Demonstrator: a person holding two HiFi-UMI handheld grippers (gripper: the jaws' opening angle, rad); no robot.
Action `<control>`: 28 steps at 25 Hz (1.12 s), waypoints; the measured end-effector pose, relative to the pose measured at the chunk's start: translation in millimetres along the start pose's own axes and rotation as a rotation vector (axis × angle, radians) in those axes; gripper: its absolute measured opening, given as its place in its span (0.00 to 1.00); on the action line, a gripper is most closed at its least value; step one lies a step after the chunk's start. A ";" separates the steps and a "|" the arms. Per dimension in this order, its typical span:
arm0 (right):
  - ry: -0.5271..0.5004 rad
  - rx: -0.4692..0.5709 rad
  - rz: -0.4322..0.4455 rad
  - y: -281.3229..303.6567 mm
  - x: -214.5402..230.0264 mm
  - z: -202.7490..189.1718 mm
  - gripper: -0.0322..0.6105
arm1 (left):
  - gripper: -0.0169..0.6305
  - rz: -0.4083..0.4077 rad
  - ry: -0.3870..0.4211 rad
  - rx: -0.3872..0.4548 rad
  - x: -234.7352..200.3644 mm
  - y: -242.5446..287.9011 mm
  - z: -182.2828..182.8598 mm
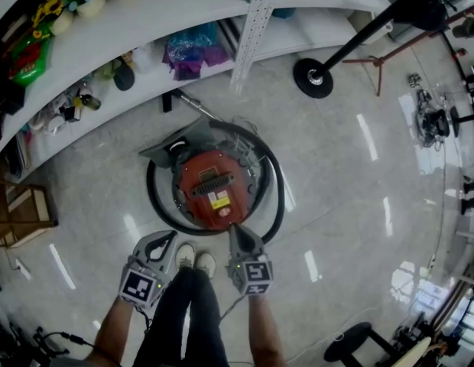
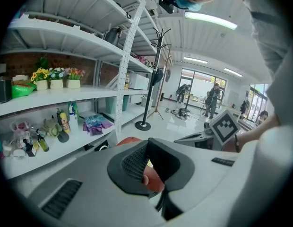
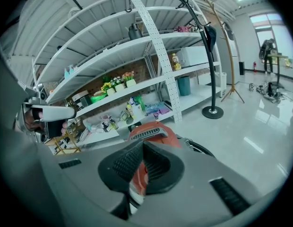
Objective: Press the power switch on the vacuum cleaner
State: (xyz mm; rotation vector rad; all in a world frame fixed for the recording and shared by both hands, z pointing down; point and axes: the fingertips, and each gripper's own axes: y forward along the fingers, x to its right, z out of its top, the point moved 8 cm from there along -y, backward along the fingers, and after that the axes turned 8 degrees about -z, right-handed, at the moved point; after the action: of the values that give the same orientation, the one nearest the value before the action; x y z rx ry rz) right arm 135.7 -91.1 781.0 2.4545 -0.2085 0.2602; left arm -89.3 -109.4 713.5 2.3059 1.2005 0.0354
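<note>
– Looking for the vacuum cleaner [image 1: 212, 193]: where does it sit?

– On the floor [image 1: 352, 205] in the middle, just beyond the person's shoes [image 1: 195, 260], with the shelves [image 1: 176, 14] on its far side. Its black hose [image 1: 277, 197] loops round the red body, so the top is free to reach from above.

– And the power switch?

– I can't pick it out. The top shows a black grille [image 1: 212, 180] and a yellow label [image 1: 219, 200]. Which part is the switch is too small to tell.

– How is the right gripper [image 1: 235, 232] held?

– Its jaws are drawn together with nothing between them, making one blunt point. That suits a press, since a closed tip pushes and needn't grasp. The tip lies over the vacuum's near edge, a little right of centre. Whether it touches, I can't say. Its own view shows red casing through the hollow of the pads.

– The left gripper [image 1: 170, 237]?

– Jaws together too, and empty. It is held off the vacuum's near-left side, apart from it. I'd judge it parked out of the way, as one tool is enough for a press.

– What does the next move call for?

– Probably a short, straight push down on the switch, so the tip doesn't slide off the rounded casing.
</note>
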 end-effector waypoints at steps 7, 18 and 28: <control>0.020 0.017 0.005 -21.5 -11.3 14.8 0.07 | 0.04 -0.004 0.015 0.016 5.9 -6.7 19.2; 0.003 0.044 -0.015 -62.9 -25.4 43.0 0.07 | 0.04 -0.003 0.043 0.039 13.3 -24.3 47.3; -0.013 0.099 -0.008 -101.4 -48.3 76.3 0.07 | 0.04 -0.012 0.064 0.060 25.9 -49.3 71.3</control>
State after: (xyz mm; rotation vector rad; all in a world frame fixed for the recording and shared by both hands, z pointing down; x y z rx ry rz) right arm 120.9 -56.3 650.5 2.5555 -0.1960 0.2569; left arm -92.2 -98.6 623.7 2.3650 1.2632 0.0703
